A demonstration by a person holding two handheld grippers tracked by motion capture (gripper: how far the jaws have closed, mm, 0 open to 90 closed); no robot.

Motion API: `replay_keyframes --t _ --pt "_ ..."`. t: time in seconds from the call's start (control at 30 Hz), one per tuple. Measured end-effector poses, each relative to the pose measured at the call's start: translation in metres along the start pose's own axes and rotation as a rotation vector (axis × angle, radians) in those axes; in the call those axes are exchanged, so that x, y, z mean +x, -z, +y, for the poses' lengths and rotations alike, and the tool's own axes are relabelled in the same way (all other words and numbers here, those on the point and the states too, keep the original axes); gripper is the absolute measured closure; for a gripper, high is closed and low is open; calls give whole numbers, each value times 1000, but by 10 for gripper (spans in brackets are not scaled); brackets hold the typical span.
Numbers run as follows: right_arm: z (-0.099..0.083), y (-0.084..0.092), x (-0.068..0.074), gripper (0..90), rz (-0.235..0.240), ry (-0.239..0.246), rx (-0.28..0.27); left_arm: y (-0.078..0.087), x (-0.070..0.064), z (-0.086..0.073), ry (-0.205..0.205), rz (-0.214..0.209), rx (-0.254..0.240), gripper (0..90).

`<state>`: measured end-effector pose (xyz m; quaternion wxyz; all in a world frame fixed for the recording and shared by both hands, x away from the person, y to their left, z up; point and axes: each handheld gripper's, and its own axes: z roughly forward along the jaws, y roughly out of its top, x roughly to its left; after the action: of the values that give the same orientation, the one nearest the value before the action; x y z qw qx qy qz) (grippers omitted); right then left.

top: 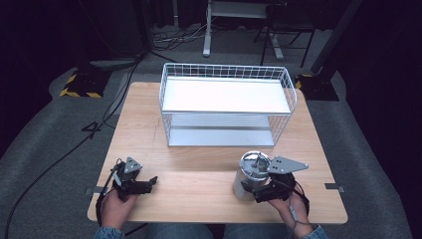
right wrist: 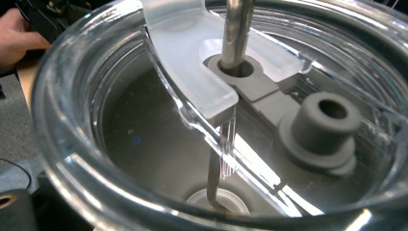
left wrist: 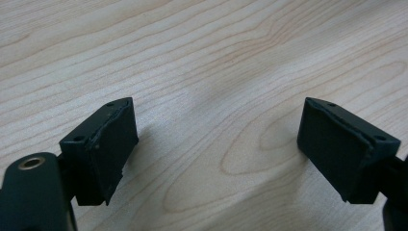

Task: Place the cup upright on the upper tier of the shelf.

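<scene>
Wooden table (top: pixel 199 174) | white wire rack (top: pixel 226 104) at back | steel tumbler (top: pixel 251 175) front right

The table (top: pixel 199 174) is light brown wood with wavy lines. The basket (top: pixel 226 102) is white wire in little squares. The cup (top: pixel 251 175) is shiny silver, and its lid (right wrist: pixel 144 144) is see-through with grey parts. Both grippers (top: pixel 152 180) (top: pixel 249 189) are black. The floor (top: pixel 45 134) is grey.

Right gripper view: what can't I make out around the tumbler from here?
- Right claw: open or shut can't be told; the tumbler crowds out its own view, and it is too small in the high view.
- Tumbler's contents: glare on the clear lid.
- Straw: top cut off by the frame edge.
</scene>
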<state>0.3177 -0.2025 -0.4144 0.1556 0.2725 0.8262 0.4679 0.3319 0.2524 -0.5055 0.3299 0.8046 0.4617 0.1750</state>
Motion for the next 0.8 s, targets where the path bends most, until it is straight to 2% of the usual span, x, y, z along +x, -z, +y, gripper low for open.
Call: replay_keyframes --t 0.8 --pt "55 25 -4 37 -21 16 -32 0 0 0 -1 0 0 146"
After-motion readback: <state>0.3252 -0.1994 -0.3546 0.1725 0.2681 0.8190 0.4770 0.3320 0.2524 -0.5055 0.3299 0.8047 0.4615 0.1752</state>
